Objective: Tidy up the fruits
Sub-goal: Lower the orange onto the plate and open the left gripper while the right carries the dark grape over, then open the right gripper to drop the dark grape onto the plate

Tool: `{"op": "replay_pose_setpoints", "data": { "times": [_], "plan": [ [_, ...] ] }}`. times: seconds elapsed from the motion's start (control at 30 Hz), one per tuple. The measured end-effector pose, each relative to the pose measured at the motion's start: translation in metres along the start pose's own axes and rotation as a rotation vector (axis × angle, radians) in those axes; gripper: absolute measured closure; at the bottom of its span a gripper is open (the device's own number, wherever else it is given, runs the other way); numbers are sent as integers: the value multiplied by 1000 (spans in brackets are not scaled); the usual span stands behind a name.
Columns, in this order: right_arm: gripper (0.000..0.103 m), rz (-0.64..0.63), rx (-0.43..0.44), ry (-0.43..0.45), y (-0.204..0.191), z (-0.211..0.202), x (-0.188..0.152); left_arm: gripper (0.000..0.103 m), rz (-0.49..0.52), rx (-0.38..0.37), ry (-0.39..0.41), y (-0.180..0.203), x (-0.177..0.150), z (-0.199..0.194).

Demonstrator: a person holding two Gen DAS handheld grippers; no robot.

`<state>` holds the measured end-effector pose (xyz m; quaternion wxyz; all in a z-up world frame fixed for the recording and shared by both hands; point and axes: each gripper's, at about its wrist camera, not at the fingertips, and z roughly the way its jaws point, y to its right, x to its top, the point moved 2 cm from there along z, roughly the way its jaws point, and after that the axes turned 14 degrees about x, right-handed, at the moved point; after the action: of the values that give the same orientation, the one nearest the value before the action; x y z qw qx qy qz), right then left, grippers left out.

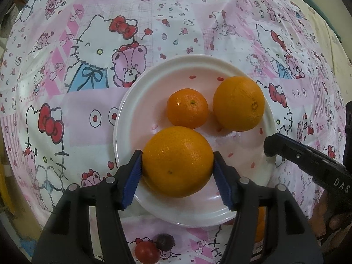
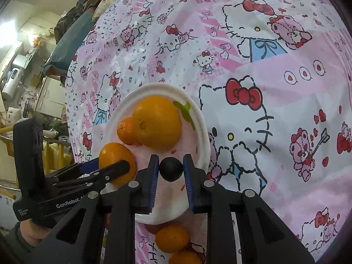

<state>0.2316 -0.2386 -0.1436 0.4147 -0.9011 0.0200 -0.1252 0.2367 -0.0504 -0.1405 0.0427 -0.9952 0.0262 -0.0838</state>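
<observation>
Left gripper (image 1: 177,171) clasps orange (image 1: 177,161); right gripper (image 2: 171,167) pinches plum (image 2: 171,169).

Both wrist views look steeply down, close, sharing the plate (image 1: 123,118).

1. White round plate (image 1: 123,118): three oranges crowd its right and near side; left part bare.
2. Pink cartoon-print tabletop (image 1: 88,132) left of and beyond the plate lies open.
3. Small red fruit (image 1: 147,252) and dark fruit (image 1: 165,242) sit just off the near rim.
</observation>
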Motion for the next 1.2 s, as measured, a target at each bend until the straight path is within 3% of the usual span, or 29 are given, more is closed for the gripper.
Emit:
{"op": "replay_pose_setpoints", "data": {
  "times": [0.27,0.4,0.67,0.77,0.8,0.83,1.2],
  "plan": [
    [77,7,8,8,0,-4,2,39,-6,5,1,-2,-1,0],
    [77,9,9,19,-1,-7,2,23,-22,-12,22,-6,0,-7],
    [76,15,7,48,-2,-18,2,22,-32,-12,30,-10,-5,-14],
    [61,19,13,64,-2,-24,2,22,-44,-19,38,-15,-9,-19],
    [46,23,22,72,-2,-26,2,22,-48,-22,50,-16,-10,-22],
    [43,24,29,81,-3,-28,3,22,-50,-22,61,-17,-11,-25],
    [43,-52,12,123,-24,-55,-5,22,-67,52,209,-27,-18,-62]
  ]
}}
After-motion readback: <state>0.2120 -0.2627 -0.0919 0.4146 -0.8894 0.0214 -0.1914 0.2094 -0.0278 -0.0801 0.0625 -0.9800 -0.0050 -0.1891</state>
